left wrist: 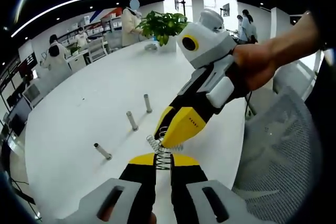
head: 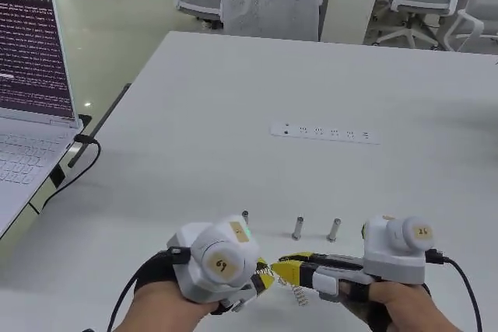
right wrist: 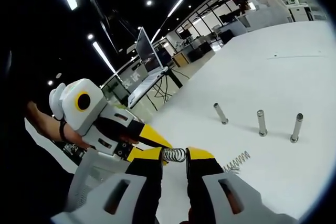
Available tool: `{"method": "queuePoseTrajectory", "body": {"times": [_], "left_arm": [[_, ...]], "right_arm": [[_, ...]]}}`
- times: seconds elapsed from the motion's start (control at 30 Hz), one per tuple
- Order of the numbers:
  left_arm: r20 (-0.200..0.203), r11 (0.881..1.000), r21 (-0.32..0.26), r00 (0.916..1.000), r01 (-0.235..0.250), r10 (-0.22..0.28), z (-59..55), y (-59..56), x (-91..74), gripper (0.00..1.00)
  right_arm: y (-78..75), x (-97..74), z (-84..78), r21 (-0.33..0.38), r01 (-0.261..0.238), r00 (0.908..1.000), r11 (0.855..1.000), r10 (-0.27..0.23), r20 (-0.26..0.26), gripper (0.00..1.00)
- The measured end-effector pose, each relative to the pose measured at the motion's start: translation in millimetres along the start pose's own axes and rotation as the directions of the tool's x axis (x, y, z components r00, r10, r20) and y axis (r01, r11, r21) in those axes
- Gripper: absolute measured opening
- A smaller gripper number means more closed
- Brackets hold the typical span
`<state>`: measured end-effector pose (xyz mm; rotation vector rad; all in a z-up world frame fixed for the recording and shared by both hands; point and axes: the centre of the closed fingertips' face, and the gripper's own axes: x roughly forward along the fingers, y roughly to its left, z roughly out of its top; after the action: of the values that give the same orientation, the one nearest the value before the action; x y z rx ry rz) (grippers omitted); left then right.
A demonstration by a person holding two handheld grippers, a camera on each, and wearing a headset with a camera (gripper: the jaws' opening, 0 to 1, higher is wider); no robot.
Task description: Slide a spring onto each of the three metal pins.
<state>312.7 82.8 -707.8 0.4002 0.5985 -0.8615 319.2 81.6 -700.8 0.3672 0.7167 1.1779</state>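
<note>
Metal against matt white
Bright polished metal pins (head: 298,228), thin bare-wire spring (right wrist: 174,155), smooth matt table (head: 233,106), glossy plastic right gripper (head: 282,265)

Three metal pins (head: 297,228) are standing upright and well apart, leaving gaps between them. Beyond them the table (head: 233,99) is lying open up to a power strip (head: 324,132). A laptop (head: 31,75) and cable (head: 92,166) are crowding the left edge.

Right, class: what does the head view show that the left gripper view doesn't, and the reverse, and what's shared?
Head view: an open silver laptop with a lit screen, at the left. Left gripper view: a leafy green potted plant far off, and its own yellow jaws closed on a small metal coil spring. Shared: three bare upright metal pins and the right gripper.
</note>
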Motion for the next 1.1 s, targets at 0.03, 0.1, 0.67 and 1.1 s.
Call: {"method": "queuePoseTrajectory", "body": {"times": [0.03, 0.1, 0.67, 1.1], "left_arm": [[0.001, 1.000, 0.002, 1.0000, 0.001, -0.001, 0.1, -0.1, 0.1, 0.02], [0.000, 1.000, 0.005, 1.0000, 0.001, -0.001, 0.0, -0.1, 0.2, 0.02], [0.009, 0.999, 0.031, 0.9999, 0.014, -0.015, 1.4, -3.3, 2.1, 0.01], [0.020, 0.999, 0.043, 0.9998, 0.001, -0.001, -2.5, -2.5, 3.5, 0.02]], "right_arm": [[0.0, -0.4, 0.4, 0.002, -0.001, 1.0000, 1.000, 0.001, 0.002, 0.14], [-0.3, -1.0, 0.1, 0.002, -0.001, 1.0000, 1.000, 0.001, 0.001, 0.14], [7.0, -7.9, 3.8, -0.027, -0.010, 0.9999, 1.000, 0.010, -0.005, 0.10], [13.2, -2.9, 6.7, -0.077, 0.004, 0.9994, 0.997, -0.007, -0.033, 0.08]]}}
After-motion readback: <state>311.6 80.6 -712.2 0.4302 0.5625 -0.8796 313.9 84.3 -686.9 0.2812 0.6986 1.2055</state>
